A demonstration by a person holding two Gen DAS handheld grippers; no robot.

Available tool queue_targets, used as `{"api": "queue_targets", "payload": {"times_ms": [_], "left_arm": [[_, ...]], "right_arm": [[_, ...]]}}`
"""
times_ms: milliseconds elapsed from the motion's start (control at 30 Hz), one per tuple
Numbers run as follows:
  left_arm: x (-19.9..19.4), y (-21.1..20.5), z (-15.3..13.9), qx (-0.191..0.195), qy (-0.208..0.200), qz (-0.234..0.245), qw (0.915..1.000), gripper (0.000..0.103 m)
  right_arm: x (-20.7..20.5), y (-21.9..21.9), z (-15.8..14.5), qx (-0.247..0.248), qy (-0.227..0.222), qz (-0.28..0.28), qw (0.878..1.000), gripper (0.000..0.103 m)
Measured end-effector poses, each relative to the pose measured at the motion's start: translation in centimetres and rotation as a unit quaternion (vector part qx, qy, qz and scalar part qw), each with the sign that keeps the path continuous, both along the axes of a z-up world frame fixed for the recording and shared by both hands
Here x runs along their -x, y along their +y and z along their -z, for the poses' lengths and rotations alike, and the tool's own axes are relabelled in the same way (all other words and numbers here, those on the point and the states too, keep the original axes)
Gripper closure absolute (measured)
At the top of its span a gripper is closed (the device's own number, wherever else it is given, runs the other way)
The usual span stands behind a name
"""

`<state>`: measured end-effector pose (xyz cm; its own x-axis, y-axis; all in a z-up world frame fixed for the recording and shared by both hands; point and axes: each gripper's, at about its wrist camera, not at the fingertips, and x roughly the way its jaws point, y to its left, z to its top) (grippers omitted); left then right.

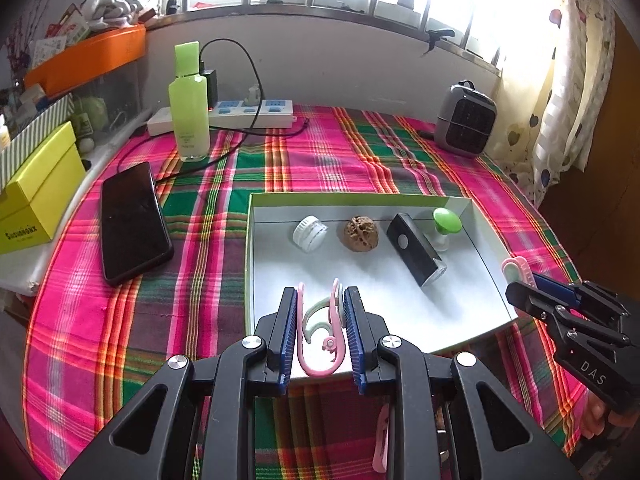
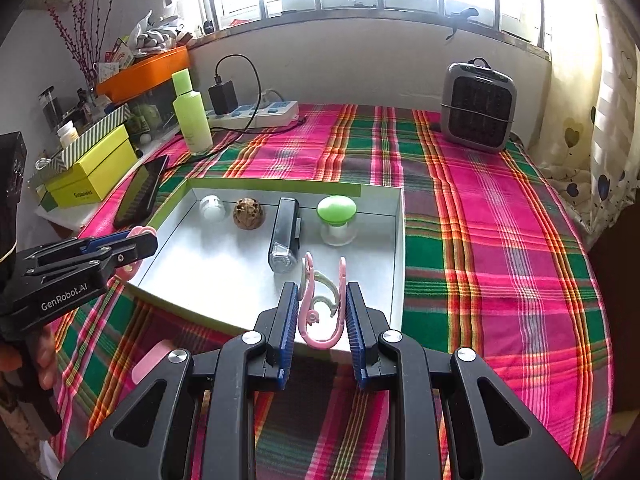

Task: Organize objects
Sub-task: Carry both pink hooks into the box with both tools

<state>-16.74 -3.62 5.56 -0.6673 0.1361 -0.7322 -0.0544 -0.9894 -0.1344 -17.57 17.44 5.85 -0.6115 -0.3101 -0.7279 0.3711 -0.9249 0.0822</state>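
Each gripper, left (image 1: 320, 320) and right (image 2: 322, 308), pinched a pink clothespin (left's (image 1: 320, 332), right's (image 2: 322, 300)), long axis along the fingers, over the near rim of the white tray (image 1: 460, 312), whose open floor lay toward twelve o'clock.

Each wrist camera looks steeply down along its own gripper toward the window-side edge of the plaid-clothed worktop (image 1: 360, 152), close above the shared shallow white cardboard tray (image 2: 396, 240).
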Motion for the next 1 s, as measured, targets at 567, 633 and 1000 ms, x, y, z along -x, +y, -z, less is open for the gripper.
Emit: {"api": "queue_targets", "payload": {"times_ms": [567,633,1000], "left_arm": [[4.9,1.0,1.6,0.022,-0.019,0.003,0.9996,0.081],[5.3,1.1,1.8,0.022,-0.023,0.003,0.9995,0.081],[6.3,1.2,2.9,0.03,-0.034,0.001,0.9989,0.081]], "right_arm": [[5.3,-0.6,1.7,-0.018,-0.028,-0.001,0.999,0.078],[5.6,-0.6,1.9,-0.021,-0.031,-0.002,0.999,0.078],[6.6,-0.8,2.9,-0.029,-0.041,-0.006,0.999,0.079]]}}
